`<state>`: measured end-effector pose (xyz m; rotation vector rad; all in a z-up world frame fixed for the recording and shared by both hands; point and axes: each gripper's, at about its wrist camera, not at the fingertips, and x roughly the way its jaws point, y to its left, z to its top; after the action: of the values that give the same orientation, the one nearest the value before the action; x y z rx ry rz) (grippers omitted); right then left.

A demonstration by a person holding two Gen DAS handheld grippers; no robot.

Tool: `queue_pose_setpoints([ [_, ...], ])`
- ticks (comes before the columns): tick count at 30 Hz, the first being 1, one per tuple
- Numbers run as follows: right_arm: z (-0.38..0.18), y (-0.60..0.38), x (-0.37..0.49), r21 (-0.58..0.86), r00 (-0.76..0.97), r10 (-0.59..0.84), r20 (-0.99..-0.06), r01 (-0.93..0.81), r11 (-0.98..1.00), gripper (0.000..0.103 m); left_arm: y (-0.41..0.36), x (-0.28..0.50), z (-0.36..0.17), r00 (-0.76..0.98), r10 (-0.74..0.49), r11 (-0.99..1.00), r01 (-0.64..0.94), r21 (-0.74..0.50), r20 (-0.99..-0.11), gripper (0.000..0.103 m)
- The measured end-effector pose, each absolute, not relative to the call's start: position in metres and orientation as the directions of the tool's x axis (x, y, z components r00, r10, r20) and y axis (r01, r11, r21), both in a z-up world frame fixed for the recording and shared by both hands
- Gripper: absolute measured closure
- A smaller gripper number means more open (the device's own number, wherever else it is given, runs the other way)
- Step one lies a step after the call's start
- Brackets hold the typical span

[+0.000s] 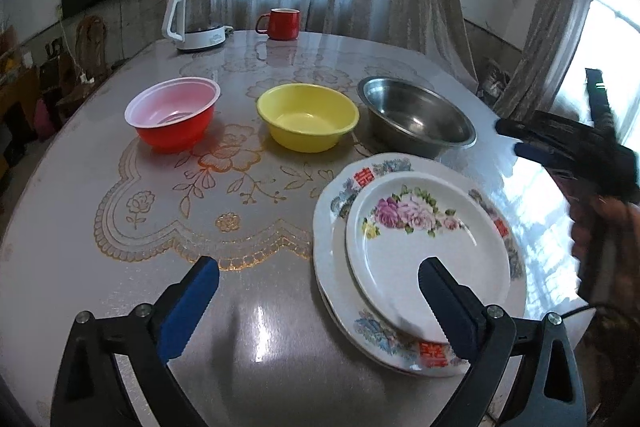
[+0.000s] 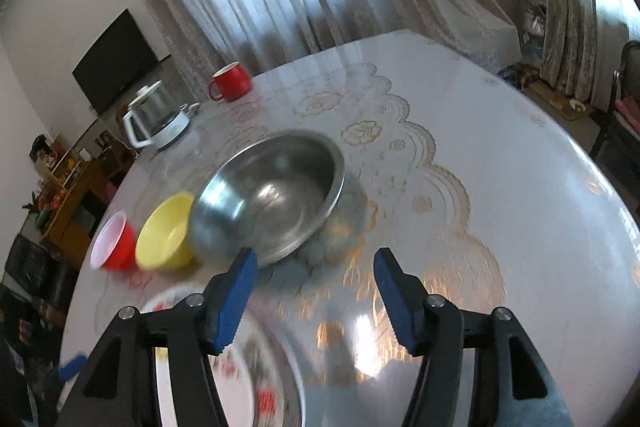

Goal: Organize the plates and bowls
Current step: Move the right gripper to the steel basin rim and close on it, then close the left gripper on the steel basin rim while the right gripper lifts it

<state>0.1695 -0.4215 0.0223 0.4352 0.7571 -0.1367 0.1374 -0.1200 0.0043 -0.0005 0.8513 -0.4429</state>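
Beside the wide-open, empty left gripper (image 1: 319,283) lie stacked plates (image 1: 424,247); right gripper (image 2: 316,267) gapes empty.

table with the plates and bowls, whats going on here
A person holds a tool in each hand; both are open and empty. The left tool hovers at the near edge of the small flowered plate, already stacked on the larger plate. The right tool faces the steel bowl. The steel bowl, yellow bowl and red bowl sit separately in a row, not yet nested.
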Motion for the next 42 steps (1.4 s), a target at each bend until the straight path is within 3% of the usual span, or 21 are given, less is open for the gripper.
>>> queue_pose_setpoints([
  [9,-0.015,-0.444,0.242,0.407,0.653,0.103,-0.751,0.335,0.85,0.042,-0.119,0.149,0.012,0.574,-0.39,0.911,0.353,-0.212,-0.721,0.002],
  [11,-0.024,-0.446,0.247,0.426,0.647,0.112,-0.754,0.352,0.833,0.05,-0.12,0.15,0.013,0.577,-0.387,0.912,0.355,-0.206,-0.72,0.002],
  [13,-0.031,-0.448,0.25,0.434,0.645,0.12,-0.755,0.353,0.829,0.067,-0.122,0.153,0.014,0.577,-0.385,0.912,0.358,-0.201,-0.72,0.002],
  [14,-0.034,-0.448,0.25,0.434,0.645,0.12,-0.755,0.353,0.829,0.07,-0.124,0.154,0.014,0.578,-0.383,0.912,0.36,-0.197,-0.72,0.002],
  [17,-0.038,-0.453,0.244,0.489,0.676,0.158,-0.72,0.332,0.806,0.071,-0.129,0.156,0.015,0.577,-0.382,0.91,0.371,-0.185,-0.722,0.002],
  [23,-0.036,-0.454,0.225,0.457,0.696,0.121,-0.708,0.321,0.829,0.086,-0.149,0.161,0.022,0.58,-0.397,0.897,0.411,-0.165,-0.711,0.002],
  [35,-0.051,-0.462,0.203,0.472,0.747,0.091,-0.659,0.316,0.823,0.087,-0.215,0.214,0.042,0.589,-0.408,0.864,0.497,-0.086,-0.698,0.002],
  [42,-0.051,-0.463,0.198,0.512,0.78,0.128,-0.613,0.269,0.816,0.087,-0.254,0.249,0.048,0.539,-0.469,0.827,0.546,-0.134,-0.7,0.003],
])
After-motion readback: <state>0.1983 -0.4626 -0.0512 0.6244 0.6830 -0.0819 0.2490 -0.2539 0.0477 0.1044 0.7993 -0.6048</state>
